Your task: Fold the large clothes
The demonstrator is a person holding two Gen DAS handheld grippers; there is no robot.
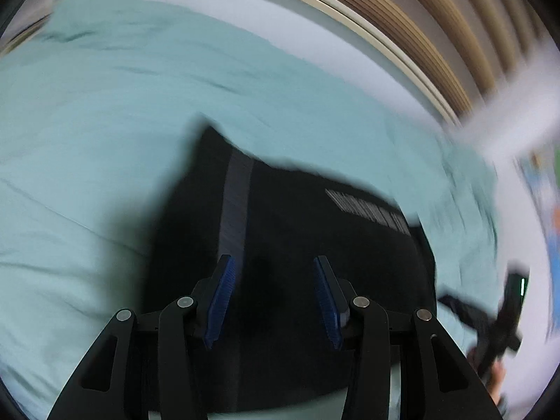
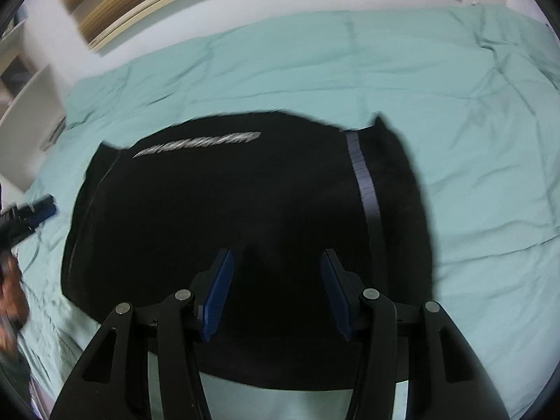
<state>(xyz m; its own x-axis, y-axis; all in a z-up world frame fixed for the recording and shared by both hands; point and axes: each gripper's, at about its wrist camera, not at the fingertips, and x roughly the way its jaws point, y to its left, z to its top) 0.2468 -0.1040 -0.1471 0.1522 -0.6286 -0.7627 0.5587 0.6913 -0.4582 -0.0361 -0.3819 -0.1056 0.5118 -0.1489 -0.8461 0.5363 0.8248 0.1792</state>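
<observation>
A black garment (image 2: 245, 210) with a grey stripe (image 2: 364, 178) and a line of white lettering (image 2: 199, 144) lies folded on a mint-green bedspread (image 2: 472, 140). It also shows in the left wrist view (image 1: 297, 245), blurred. My left gripper (image 1: 273, 262) is open and empty above the garment. My right gripper (image 2: 276, 255) is open and empty above its near half. The left gripper appears at the left edge of the right wrist view (image 2: 31, 215). The right gripper appears at the right edge of the left wrist view (image 1: 504, 318); its jaws are too blurred to read there.
The bedspread (image 1: 105, 140) covers the bed around the garment. A wooden slatted headboard (image 2: 147, 3) and a white wall stand behind the bed. White shelves (image 2: 28, 105) stand at the left. A colourful floor mat (image 1: 546, 210) lies beside the bed.
</observation>
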